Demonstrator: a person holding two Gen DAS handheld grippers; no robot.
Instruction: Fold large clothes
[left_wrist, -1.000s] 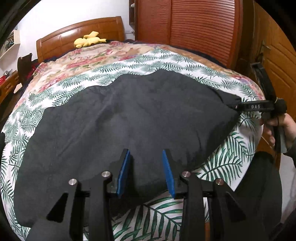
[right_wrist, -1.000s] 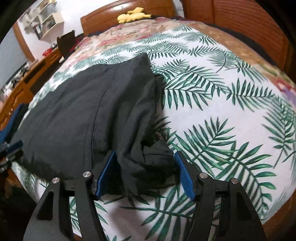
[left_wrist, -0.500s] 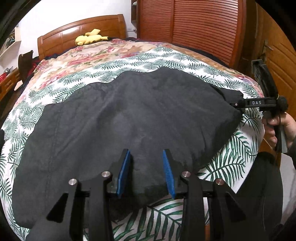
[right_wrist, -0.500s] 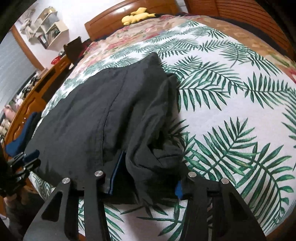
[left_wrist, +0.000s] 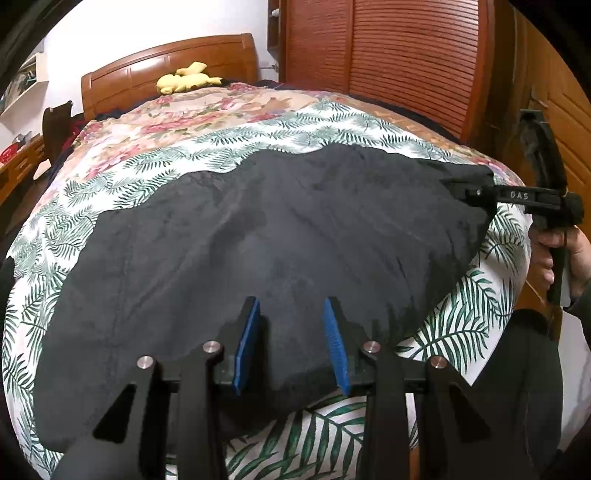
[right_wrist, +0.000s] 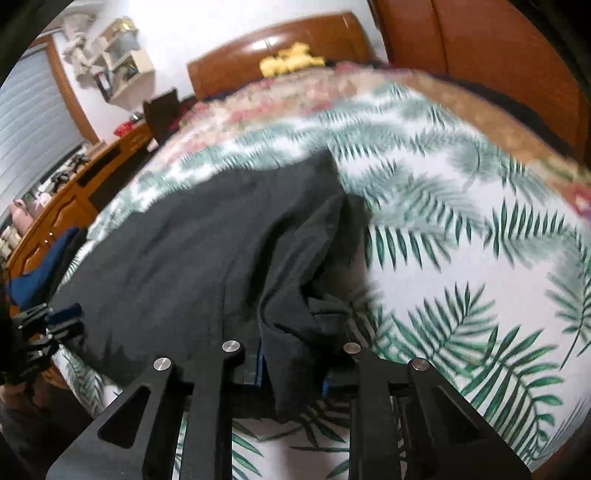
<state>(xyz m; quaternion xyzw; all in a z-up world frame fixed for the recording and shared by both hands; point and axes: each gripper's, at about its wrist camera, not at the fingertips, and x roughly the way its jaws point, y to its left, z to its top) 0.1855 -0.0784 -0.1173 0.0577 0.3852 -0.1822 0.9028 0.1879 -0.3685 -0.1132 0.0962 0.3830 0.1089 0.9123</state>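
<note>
the large black fabric garment lies spread across the palm-leaf printed bed cover, centre frame, with the right gripper jaws clenched on its bunched corner for lifting, while the left gripper jaws sit released, straddling the near hem.

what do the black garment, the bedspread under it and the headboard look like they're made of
Black garment: soft matte woven fabric, probably cotton or a blend; it drapes and creases with no shine.
Bedspread: thin printed cloth, likely cotton or polyester; flat green palm-leaf pattern on white, lightly rumpled.
Headboard: reddish-brown wood or veneer with a glossy varnish; light glints on its panels.
</note>
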